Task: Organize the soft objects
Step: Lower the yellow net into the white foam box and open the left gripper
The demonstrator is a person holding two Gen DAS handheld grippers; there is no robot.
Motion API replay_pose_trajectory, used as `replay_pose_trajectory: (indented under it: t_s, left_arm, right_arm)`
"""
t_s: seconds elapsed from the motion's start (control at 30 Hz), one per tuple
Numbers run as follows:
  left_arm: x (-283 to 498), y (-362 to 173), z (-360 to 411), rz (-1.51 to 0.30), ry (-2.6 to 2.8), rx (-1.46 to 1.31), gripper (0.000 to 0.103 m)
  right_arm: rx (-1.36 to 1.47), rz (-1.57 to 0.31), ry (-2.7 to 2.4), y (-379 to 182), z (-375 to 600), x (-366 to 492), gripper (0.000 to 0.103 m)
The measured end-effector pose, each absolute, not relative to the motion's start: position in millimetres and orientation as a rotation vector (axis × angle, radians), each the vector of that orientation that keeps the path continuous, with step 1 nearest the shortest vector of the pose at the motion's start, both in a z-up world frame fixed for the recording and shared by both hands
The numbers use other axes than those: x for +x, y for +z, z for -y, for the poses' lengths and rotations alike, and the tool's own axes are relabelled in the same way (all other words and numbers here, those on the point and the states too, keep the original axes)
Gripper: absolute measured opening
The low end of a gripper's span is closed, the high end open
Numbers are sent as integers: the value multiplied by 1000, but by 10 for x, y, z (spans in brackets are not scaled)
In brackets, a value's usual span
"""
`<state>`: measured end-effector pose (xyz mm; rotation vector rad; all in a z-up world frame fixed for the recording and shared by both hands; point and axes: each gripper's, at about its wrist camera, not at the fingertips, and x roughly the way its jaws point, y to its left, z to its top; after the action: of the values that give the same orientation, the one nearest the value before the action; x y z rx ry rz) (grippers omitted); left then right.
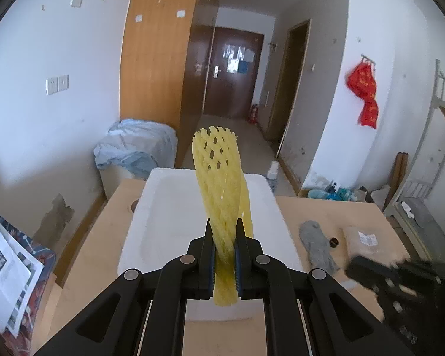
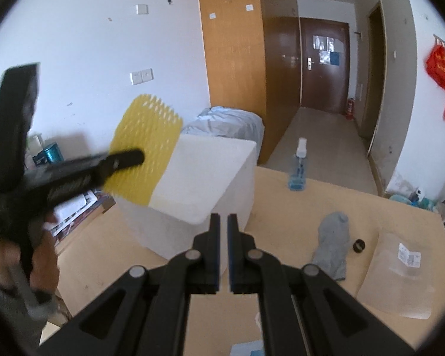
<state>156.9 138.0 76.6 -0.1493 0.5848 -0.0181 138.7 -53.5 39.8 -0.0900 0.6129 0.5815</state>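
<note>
The left tongs [image 1: 225,231] clamp the lower part of a yellow foam net sleeve [image 1: 219,178], which stands up from between the two fingers above the white foam box [image 1: 163,207] on the tabletop [image 1: 98,237]. The right tongs [image 2: 223,222] hold nothing, their fingers nearly closed with a narrow gap, near a grey sock [image 2: 332,243], well apart from the sleeve.

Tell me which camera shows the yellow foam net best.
Left wrist view: the yellow foam net stands sharp and central, clamped in the left gripper above the white foam box. The right wrist view shows it blurred, partly hidden behind that gripper.
</note>
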Motion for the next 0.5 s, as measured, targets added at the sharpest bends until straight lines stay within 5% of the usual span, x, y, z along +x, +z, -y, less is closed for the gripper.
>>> replay_pose_trajectory:
  t_s: [0.37, 0.5]
  left_arm:
    - [2065, 606, -1446, -654, 35, -157, 10]
    - [2092, 582, -1467, -662, 58, -152, 19]
  right_arm:
    - [-89, -645, 561, 250, 758, 1381, 6]
    - [-85, -669, 541, 176, 876, 1335, 6]
